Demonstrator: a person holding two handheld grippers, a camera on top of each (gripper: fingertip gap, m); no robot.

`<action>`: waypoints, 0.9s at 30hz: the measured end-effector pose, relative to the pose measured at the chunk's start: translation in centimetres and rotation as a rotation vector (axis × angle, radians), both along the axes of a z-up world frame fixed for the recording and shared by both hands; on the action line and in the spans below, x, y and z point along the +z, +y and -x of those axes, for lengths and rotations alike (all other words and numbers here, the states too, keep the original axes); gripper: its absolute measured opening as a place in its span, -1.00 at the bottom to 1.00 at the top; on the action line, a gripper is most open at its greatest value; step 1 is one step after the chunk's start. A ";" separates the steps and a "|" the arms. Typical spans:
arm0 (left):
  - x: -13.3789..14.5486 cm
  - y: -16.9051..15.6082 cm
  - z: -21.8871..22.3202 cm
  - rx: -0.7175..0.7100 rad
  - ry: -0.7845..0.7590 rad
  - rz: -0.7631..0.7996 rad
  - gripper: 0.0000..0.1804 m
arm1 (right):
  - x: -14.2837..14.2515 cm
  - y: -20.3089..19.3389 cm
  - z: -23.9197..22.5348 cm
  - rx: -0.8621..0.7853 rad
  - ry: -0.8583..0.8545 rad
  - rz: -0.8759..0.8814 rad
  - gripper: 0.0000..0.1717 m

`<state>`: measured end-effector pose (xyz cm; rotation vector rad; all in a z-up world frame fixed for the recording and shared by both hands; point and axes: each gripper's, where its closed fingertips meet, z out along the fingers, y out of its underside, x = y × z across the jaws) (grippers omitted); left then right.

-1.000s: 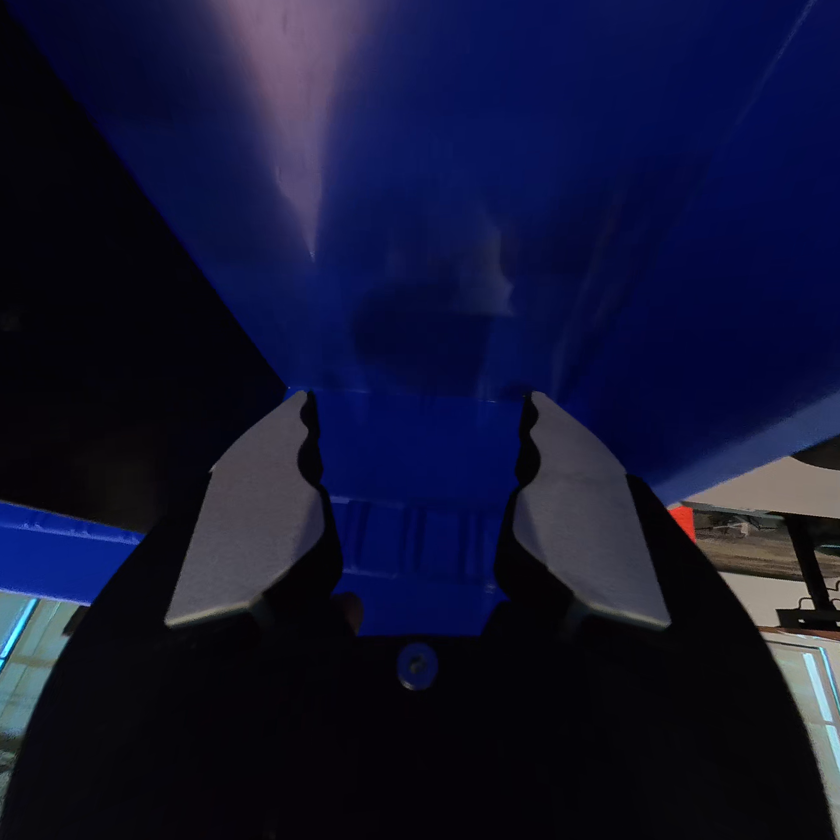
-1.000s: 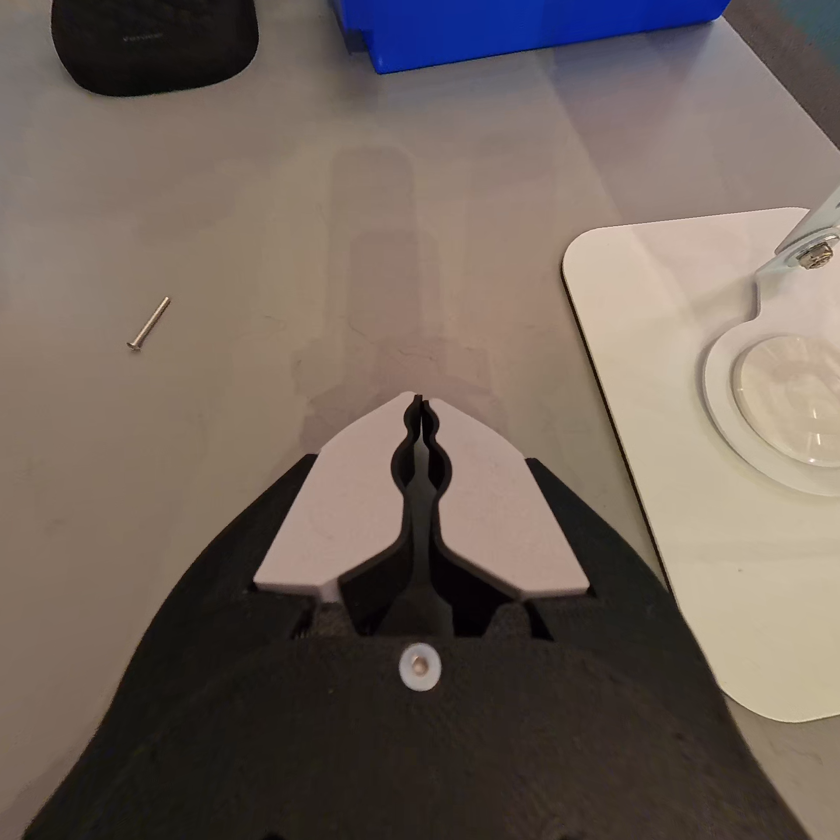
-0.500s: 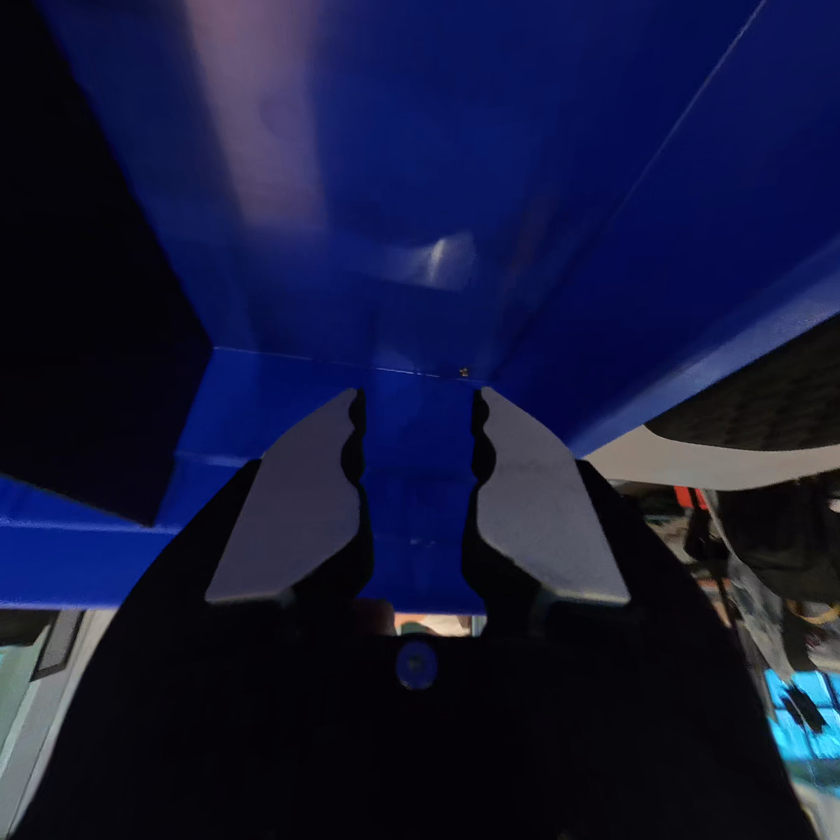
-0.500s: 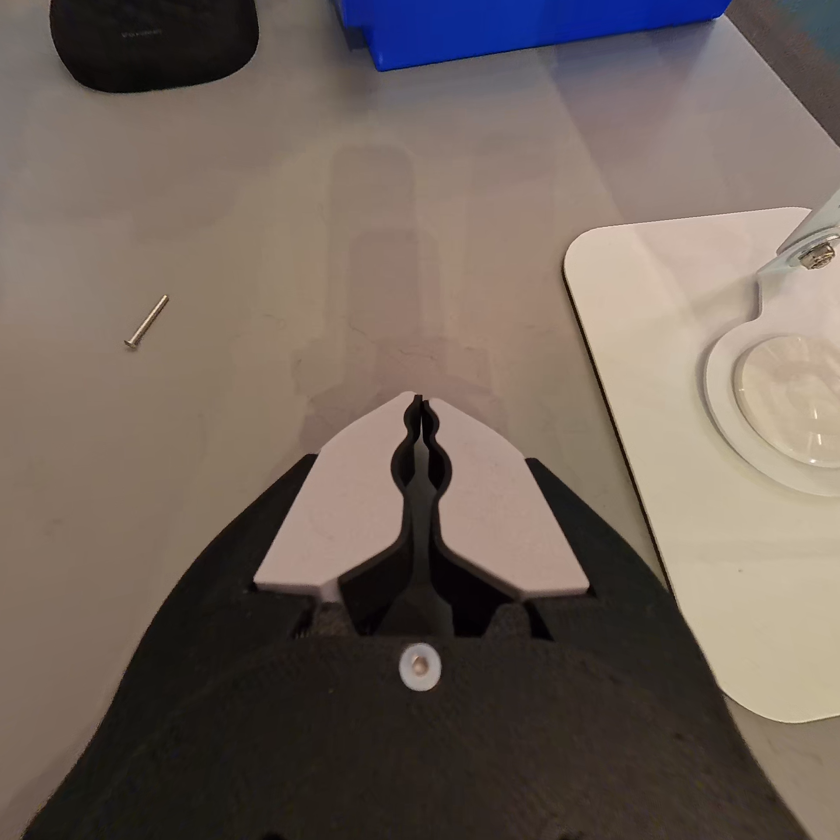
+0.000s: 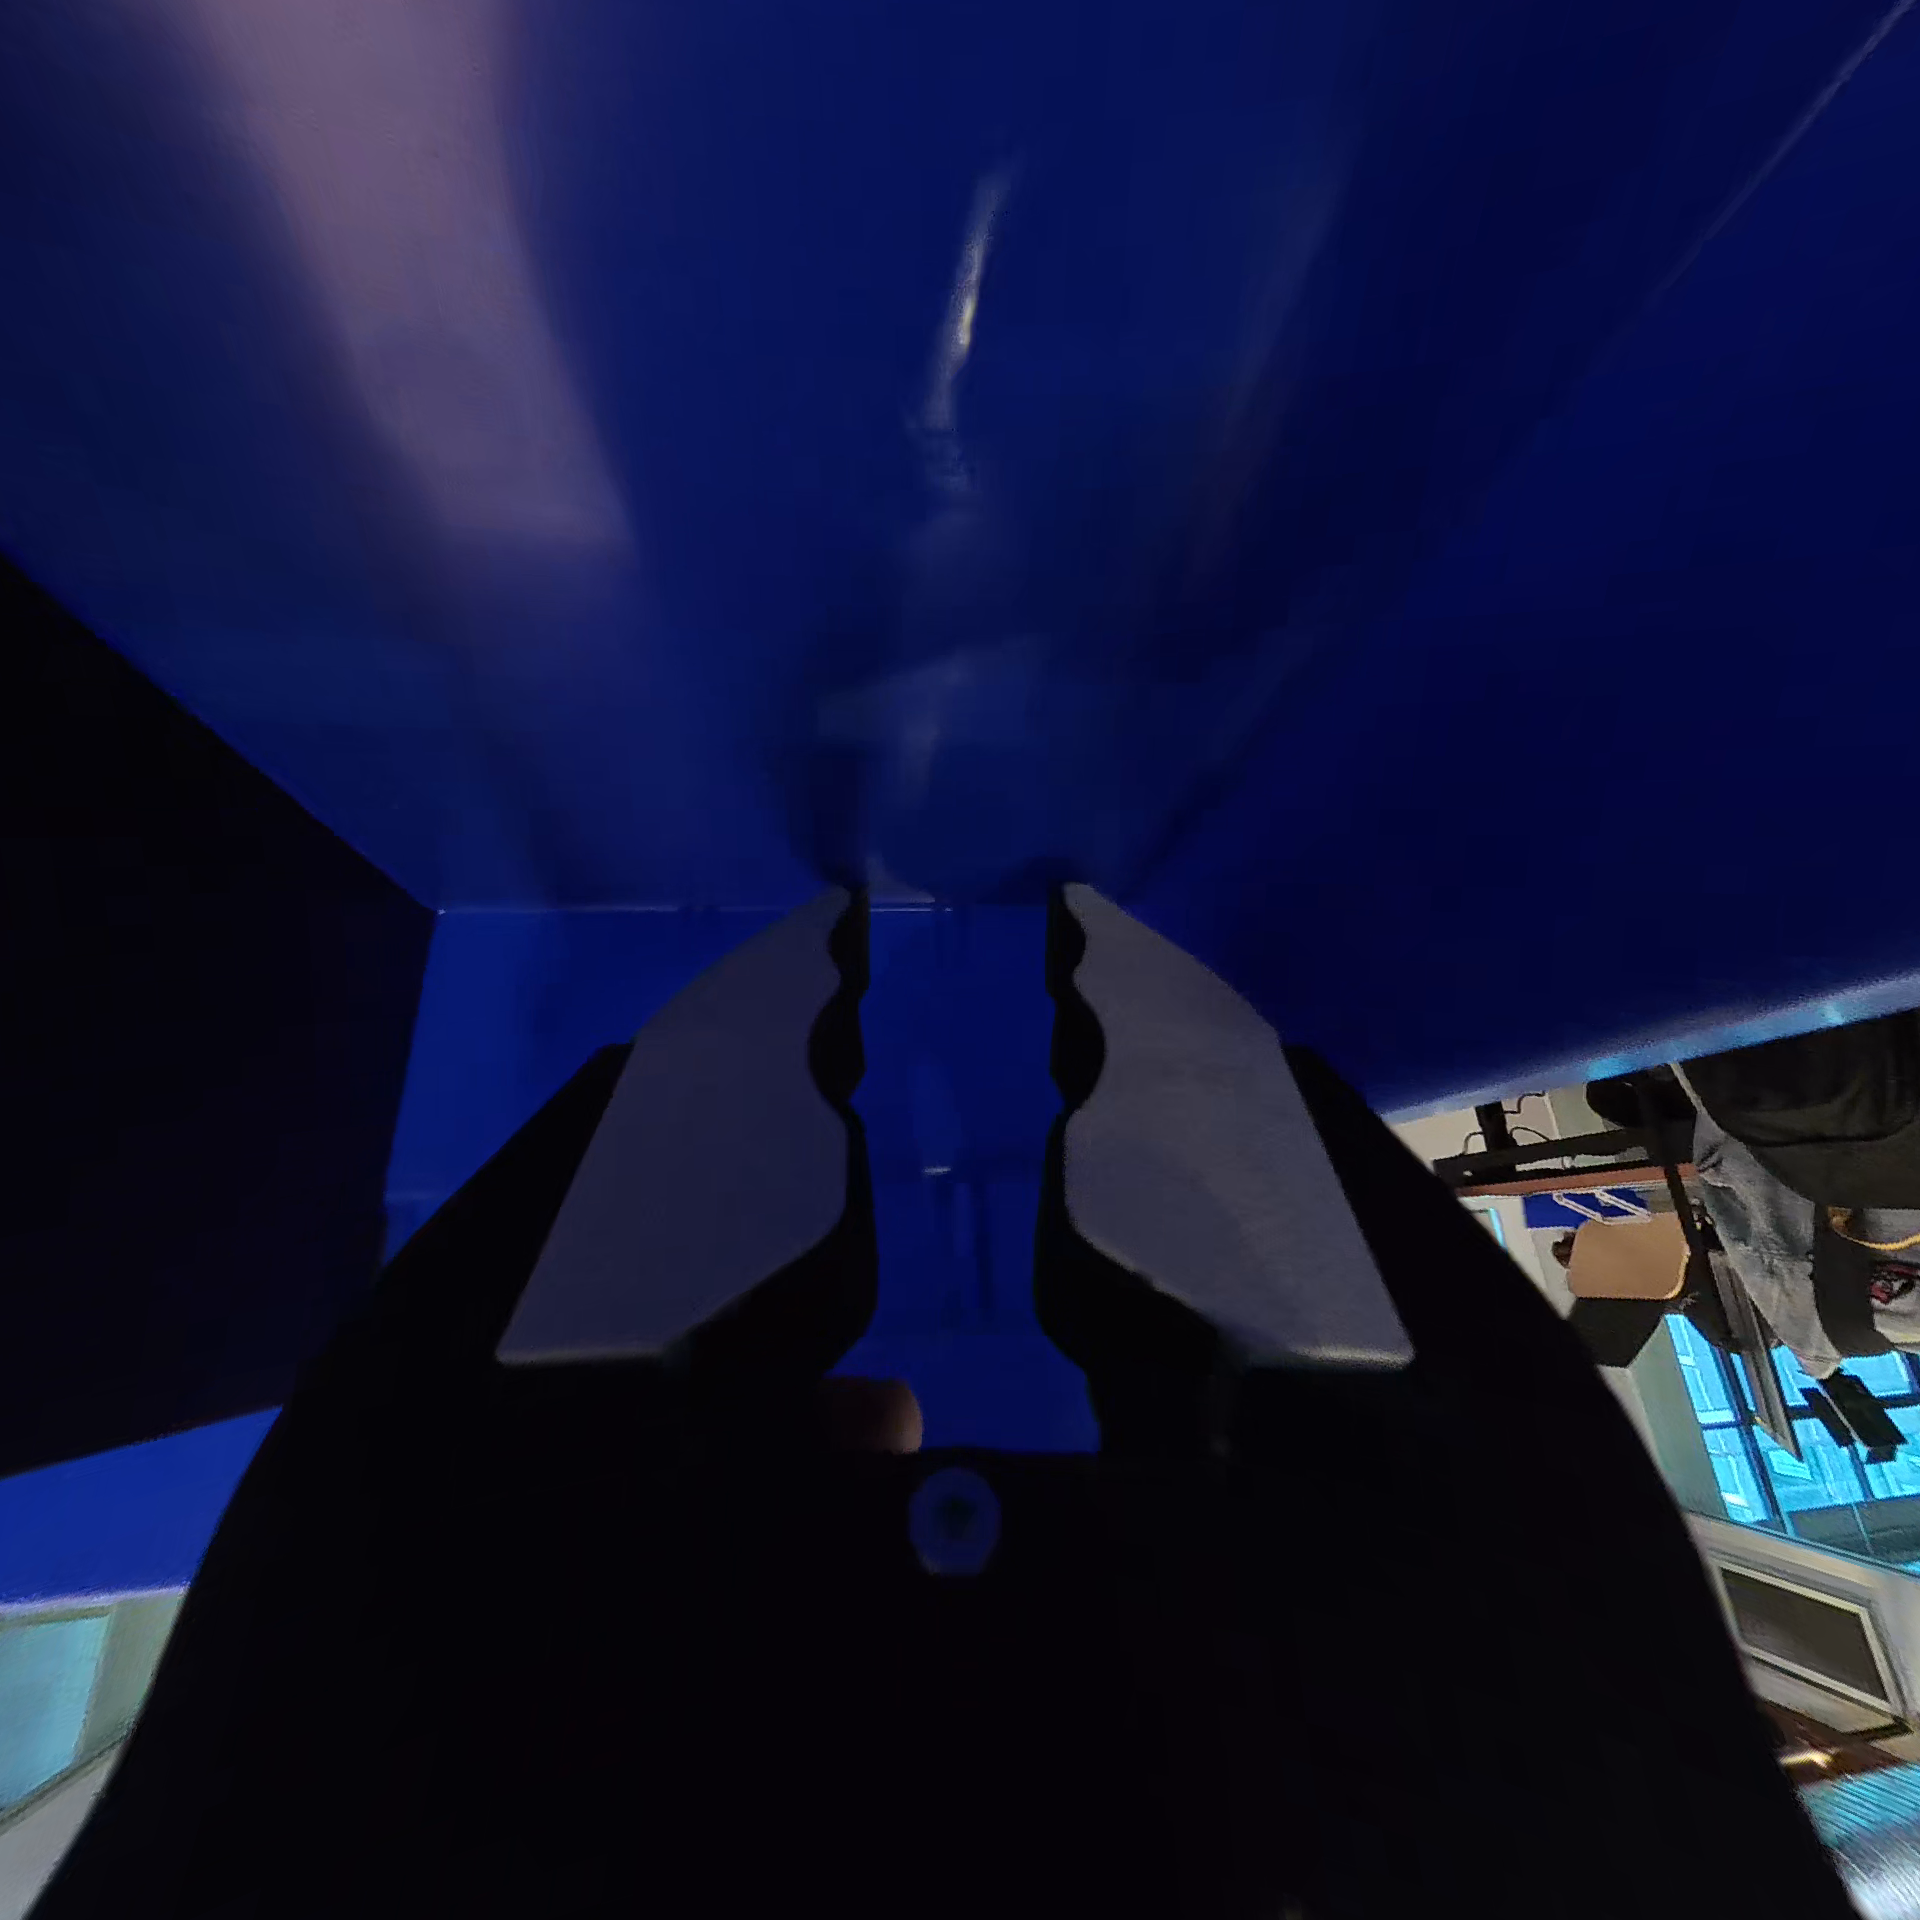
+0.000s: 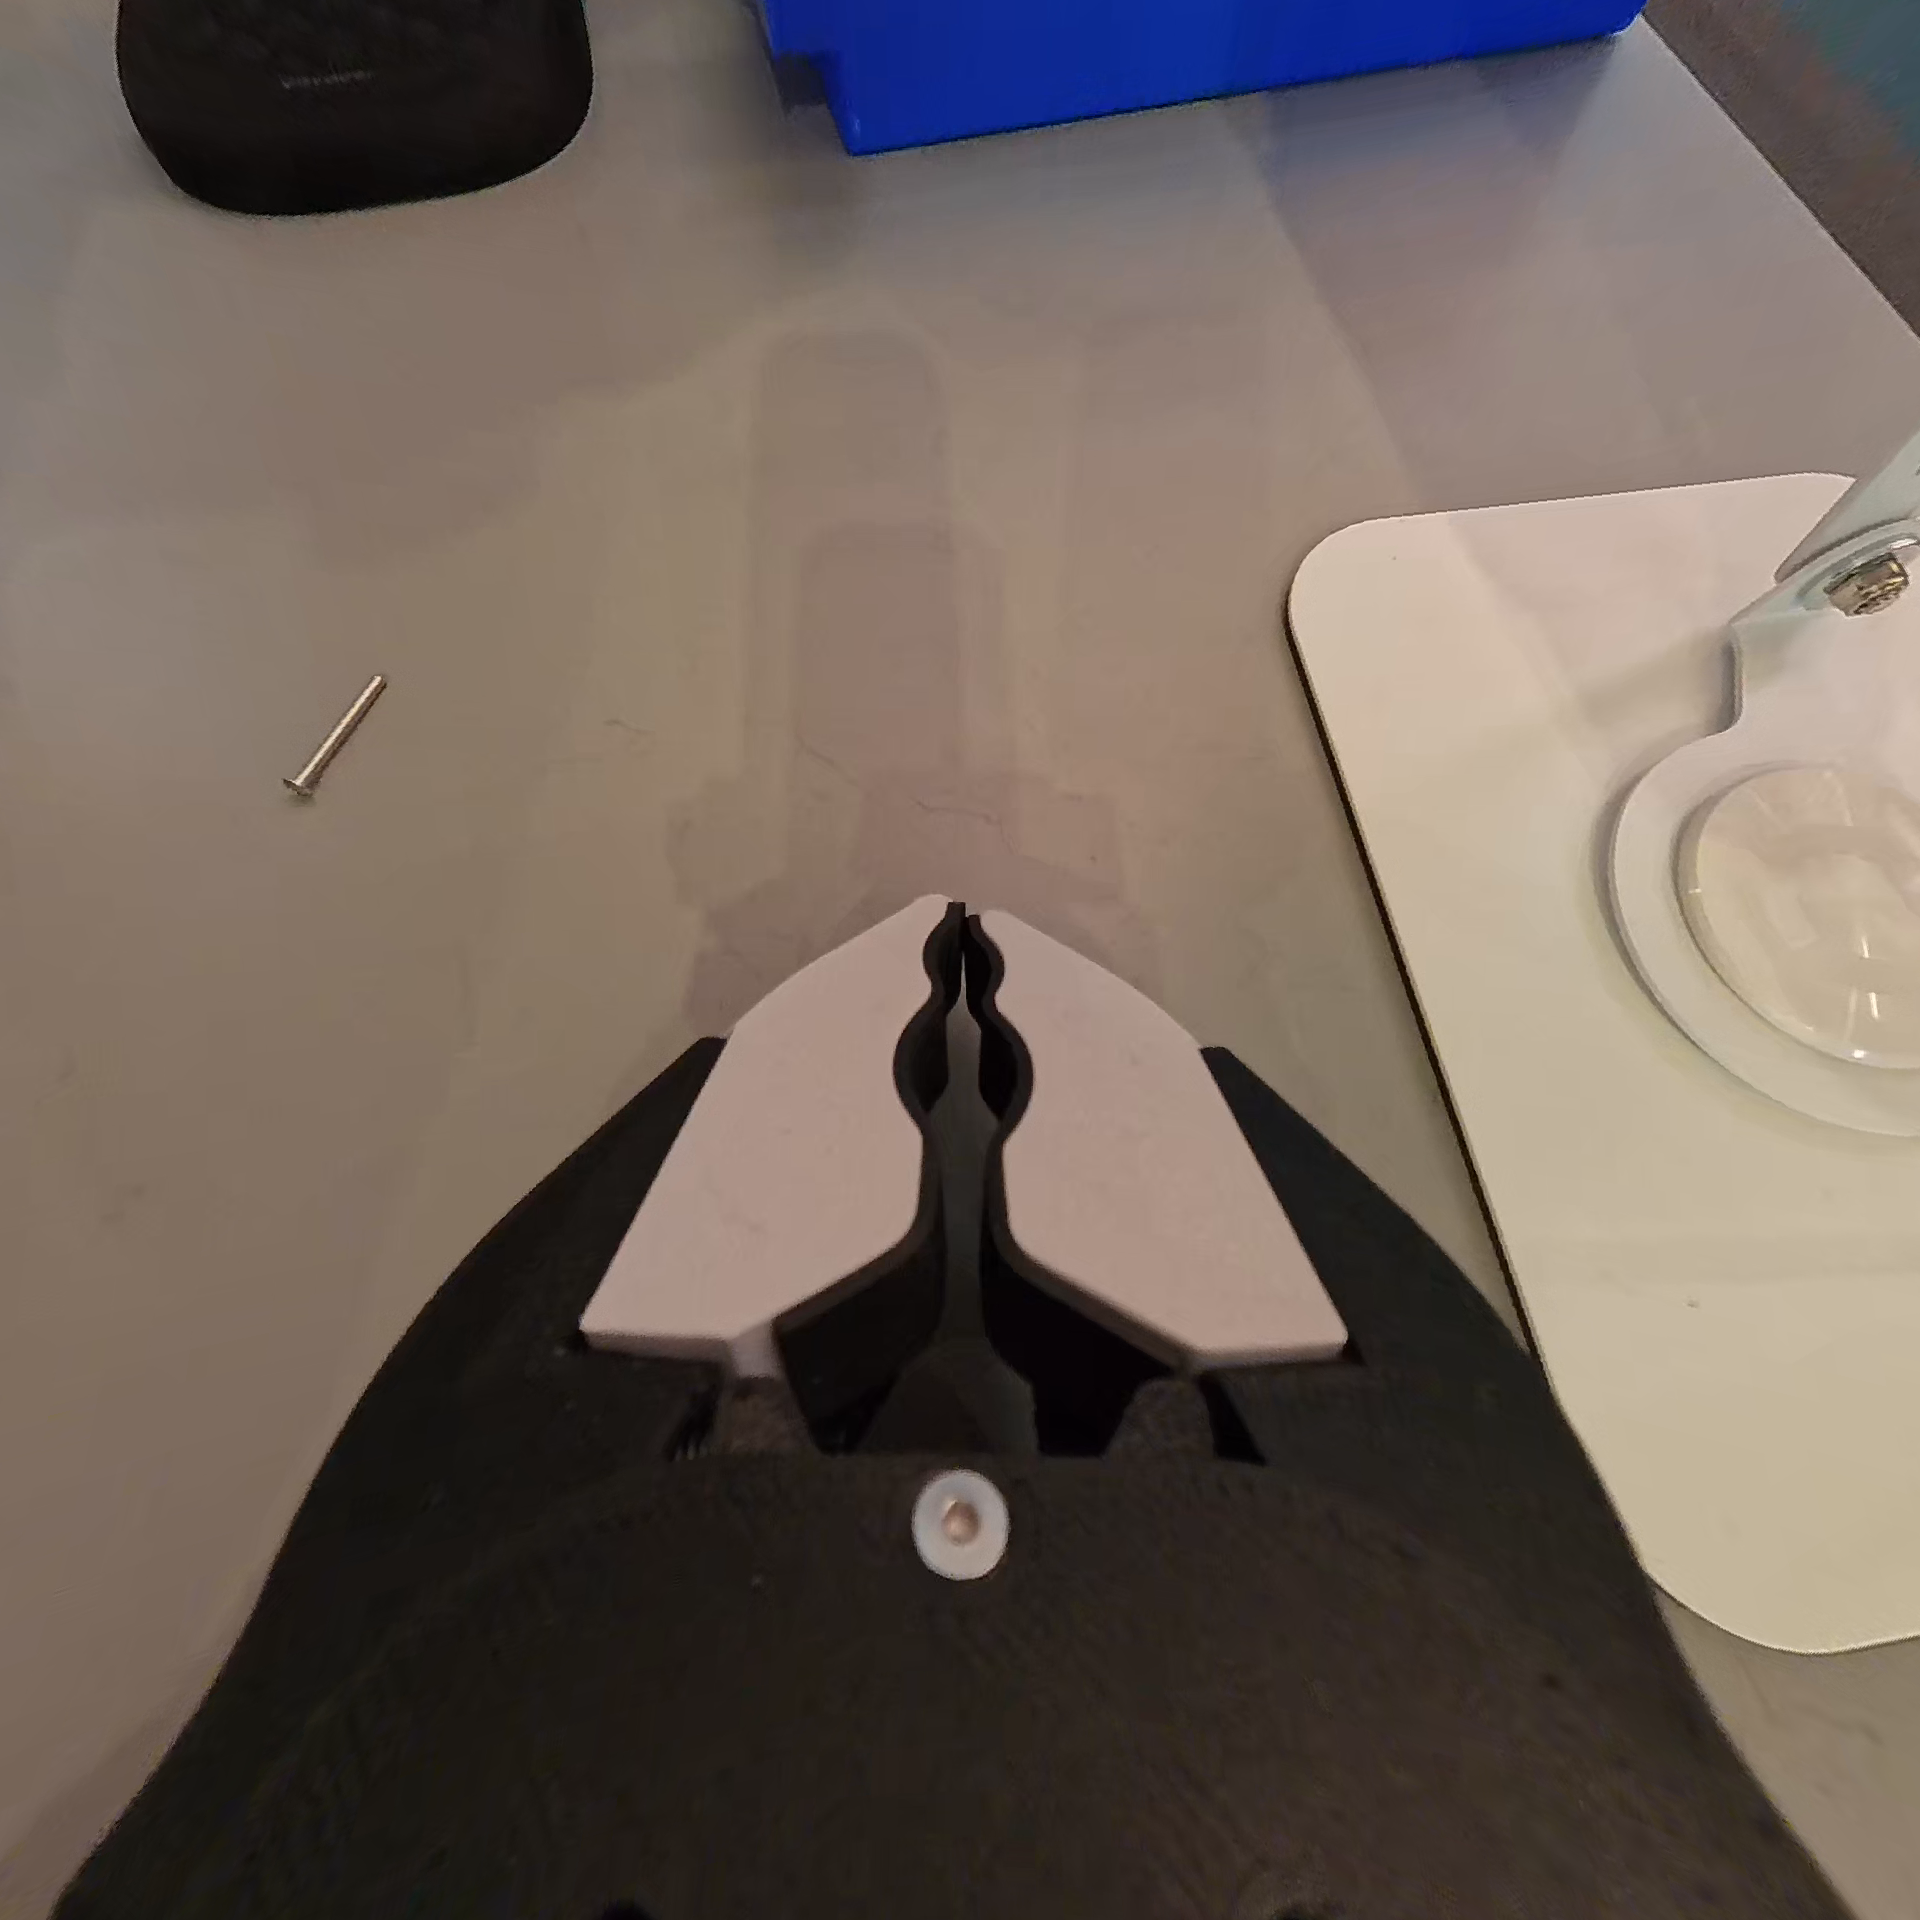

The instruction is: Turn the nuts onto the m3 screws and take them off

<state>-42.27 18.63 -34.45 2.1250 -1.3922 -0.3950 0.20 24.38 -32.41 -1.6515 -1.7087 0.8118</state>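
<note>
My left gripper [image 5: 951,904] reaches into a blue plastic bin [image 5: 1351,520], with its fingertips at the seam where two inner faces of the bin meet. Its grey fingers [image 5: 727,1143] stand apart, and only the blue wall shows between them. My right gripper [image 6: 958,914] hovers over the grey table [image 6: 623,468]. It is shut, tip against tip, with nothing seen between the pads. A small metal screw [image 6: 332,736] lies loose on the table to its left, well apart from it.
In the right wrist view a blue bin [image 6: 1195,62] stands at the far edge and a black pouch-like object [image 6: 353,94] at the far left. A white base plate [image 6: 1507,1039] carrying a round lens [image 6: 1808,925] on a metal bracket lies to the right. The grippers' ends are close to 45 centimeters from one another.
My left gripper's jaws have narrowed from wide apart to a smaller gap, and its view has swung around inside the blue bin. The right gripper has stayed shut and still.
</note>
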 end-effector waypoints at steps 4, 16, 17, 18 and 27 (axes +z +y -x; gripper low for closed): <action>0.0 0.1 0.2 -0.030 0.014 -0.011 -0.68 | 0.0 0.0 0.0 0.000 0.000 0.000 -1.00; -0.1 0.0 0.4 -0.079 0.044 -0.028 -0.63 | 0.0 0.0 0.0 0.000 0.000 -0.004 -1.00; 0.0 0.0 0.3 -0.073 0.035 -0.035 -0.63 | 0.0 0.0 0.0 0.000 0.000 -0.004 -1.00; 0.1 0.1 0.3 -0.061 0.025 -0.044 -0.62 | 0.0 0.0 0.0 0.000 0.000 -0.004 -1.00; 0.2 -0.7 0.5 -0.066 0.042 0.035 -0.58 | 0.0 0.0 0.0 0.000 0.001 -0.002 -1.00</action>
